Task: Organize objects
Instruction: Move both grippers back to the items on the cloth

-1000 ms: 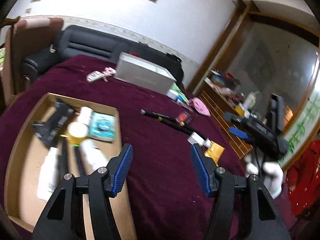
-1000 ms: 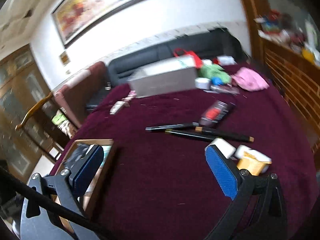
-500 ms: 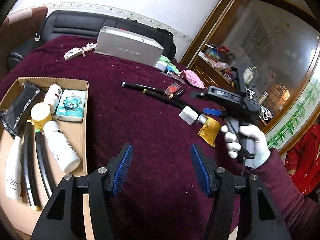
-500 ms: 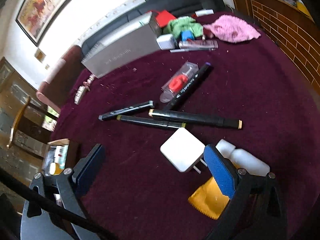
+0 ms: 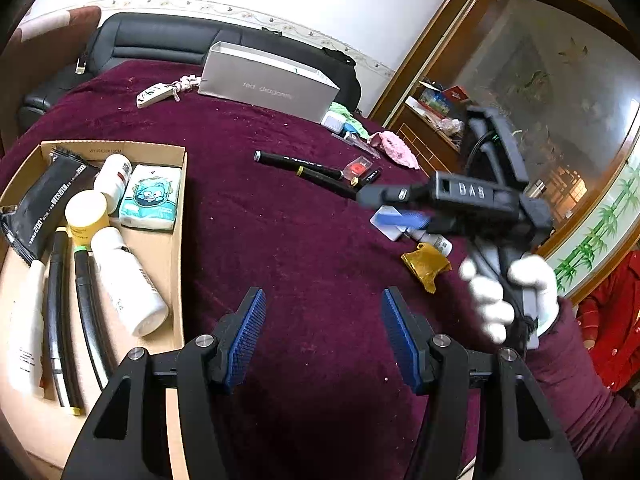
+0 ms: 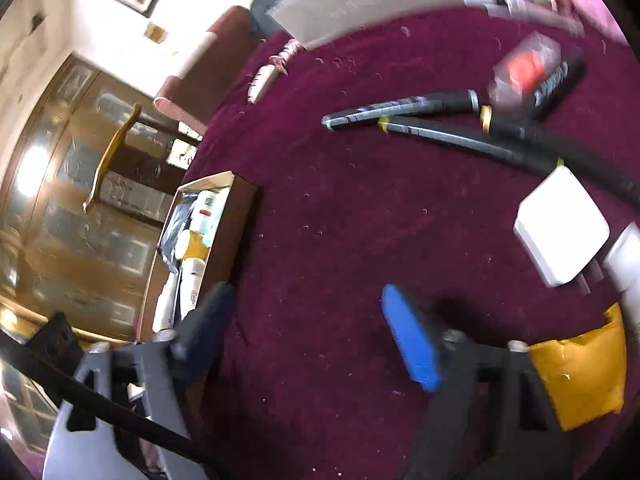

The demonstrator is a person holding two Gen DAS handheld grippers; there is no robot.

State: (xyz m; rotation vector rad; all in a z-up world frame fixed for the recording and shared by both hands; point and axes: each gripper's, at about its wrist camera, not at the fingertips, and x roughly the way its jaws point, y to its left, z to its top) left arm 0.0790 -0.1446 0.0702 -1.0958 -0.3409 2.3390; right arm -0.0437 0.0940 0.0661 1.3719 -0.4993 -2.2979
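The box (image 5: 176,184) sits at the left of the table (image 5: 304,248), open-topped and already well filled: a black pouch (image 5: 44,204), a tissue pack (image 5: 150,198), a yellow-capped jar (image 5: 86,216), two white bottles (image 5: 128,280) and a couple of dark tubes (image 5: 86,312) lie packed side by side inside it. That much of the tidying looks done.

What is left lies well apart from the box, out on the maroon cloth toward the right — a cluster of black markers (image 6: 404,112), a small clear packet with something red in it (image 6: 528,68), a white charger (image 6: 560,228) with a small white bottle (image 6: 626,264) just beside it, and a yellow sachet (image 6: 580,380) nearest the right claw. Farther back are a grey carton (image 5: 268,80), a key fob (image 5: 154,94) and a pink cloth (image 5: 394,148); whether those count as part of the job I can't say.

The right claw (image 6: 316,328) hangs low over bare cloth just left of the charger and sachet, its jaws closing with nothing between them. A gloved hand (image 5: 508,292) carries it. The left claw (image 5: 322,336) hovers beside the box's near corner, jaws part-way apart and empty.

By my reckoning the job is perhaps half through — the loose cluster on the right has yet to be carried across.
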